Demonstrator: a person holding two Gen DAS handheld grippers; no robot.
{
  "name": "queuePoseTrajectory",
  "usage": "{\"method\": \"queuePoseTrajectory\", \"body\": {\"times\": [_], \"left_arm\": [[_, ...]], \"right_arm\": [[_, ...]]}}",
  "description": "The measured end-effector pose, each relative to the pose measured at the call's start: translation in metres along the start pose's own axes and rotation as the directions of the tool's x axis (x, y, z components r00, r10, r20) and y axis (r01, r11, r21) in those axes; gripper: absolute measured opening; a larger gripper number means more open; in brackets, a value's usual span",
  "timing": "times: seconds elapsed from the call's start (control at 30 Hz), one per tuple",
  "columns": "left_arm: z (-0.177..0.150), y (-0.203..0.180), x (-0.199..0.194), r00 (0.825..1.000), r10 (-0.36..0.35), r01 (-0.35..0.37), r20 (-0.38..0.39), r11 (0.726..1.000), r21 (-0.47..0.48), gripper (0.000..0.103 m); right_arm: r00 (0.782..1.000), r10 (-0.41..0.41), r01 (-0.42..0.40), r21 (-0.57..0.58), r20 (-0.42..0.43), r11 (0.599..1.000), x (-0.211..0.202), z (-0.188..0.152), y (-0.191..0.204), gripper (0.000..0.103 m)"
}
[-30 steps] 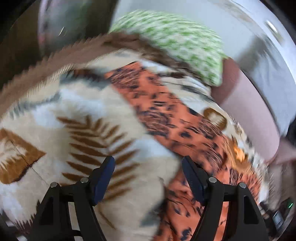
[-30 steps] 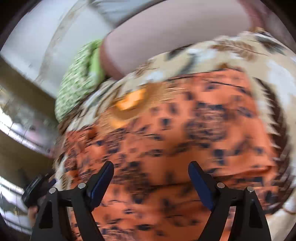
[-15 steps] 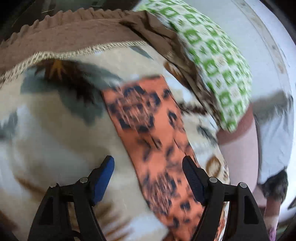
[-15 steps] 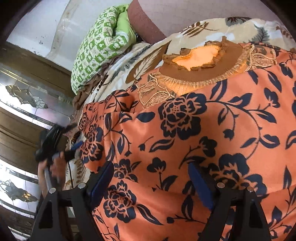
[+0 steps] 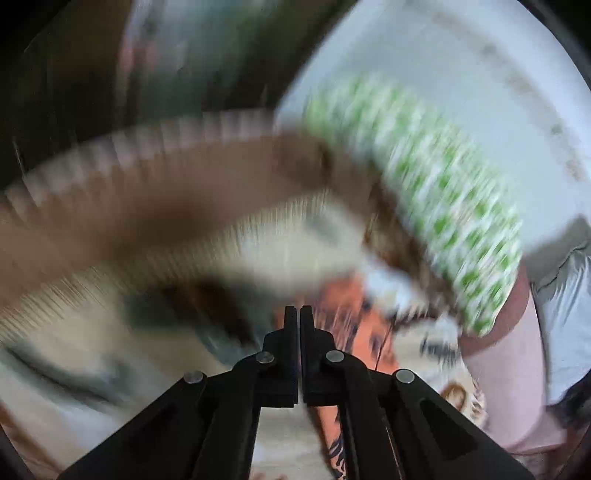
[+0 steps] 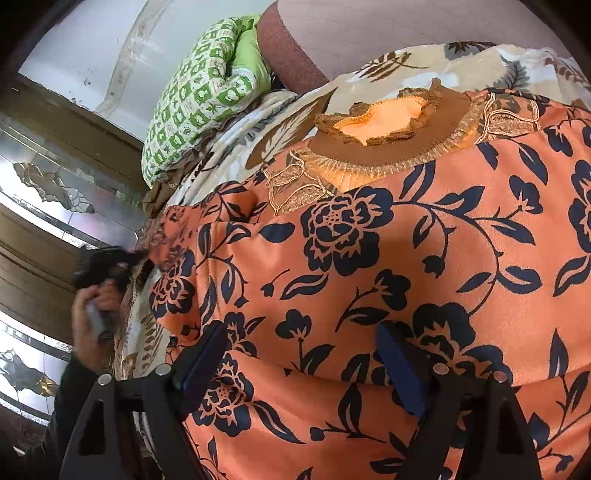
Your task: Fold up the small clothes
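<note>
An orange garment with dark blue flowers [image 6: 388,258] lies spread on a cream leaf-print blanket [image 6: 373,81]; its brown gathered neckline [image 6: 388,147] is at the far side. My right gripper [image 6: 299,354] is open just above the garment's near part. In the right wrist view my left gripper [image 6: 142,258] sits at the garment's left sleeve end. The left wrist view is blurred: my left gripper [image 5: 298,314] has its jaws together, with a strip of the orange garment [image 5: 354,332] just to the right of them. Whether it pinches the cloth is unclear.
A green-and-white patterned pillow [image 6: 199,96] and a pink-brown cushion [image 6: 332,33] lie at the blanket's far edge. A brown frilled blanket border [image 5: 166,192] runs along the left. Wood panels with decorated glass [image 6: 48,192] stand to the left, a white wall behind.
My left gripper has closed from open and swung toward the end of the orange sleeve. My right gripper has stayed open, nearly still over the garment.
</note>
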State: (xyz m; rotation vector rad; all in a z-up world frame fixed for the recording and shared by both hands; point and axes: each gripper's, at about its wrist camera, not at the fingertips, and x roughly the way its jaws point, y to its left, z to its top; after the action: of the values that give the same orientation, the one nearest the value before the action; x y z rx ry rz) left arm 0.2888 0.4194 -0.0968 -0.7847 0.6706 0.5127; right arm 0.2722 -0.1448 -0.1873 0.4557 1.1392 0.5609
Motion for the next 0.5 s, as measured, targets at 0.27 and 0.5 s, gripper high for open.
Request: {"method": "queuePoseTrajectory", "body": {"times": [0.27,0.5], "left_arm": [[0.01,0.015,-0.029,0.983,-0.154,0.158,-0.099,0.987,0.034,0.027],[-0.062,-0.029,0.037,0.921,-0.229,0.252,-0.316,0.967,0.034,0.059]], "right_arm": [[0.999,0.036,-0.036,-0.007,0.011,0.999,0.007,0.003,0.024,0.085],[0.999,0.036,-0.036,-0.002,-0.007,0.999,0.01,-0.007,0.029,0.085]]}}
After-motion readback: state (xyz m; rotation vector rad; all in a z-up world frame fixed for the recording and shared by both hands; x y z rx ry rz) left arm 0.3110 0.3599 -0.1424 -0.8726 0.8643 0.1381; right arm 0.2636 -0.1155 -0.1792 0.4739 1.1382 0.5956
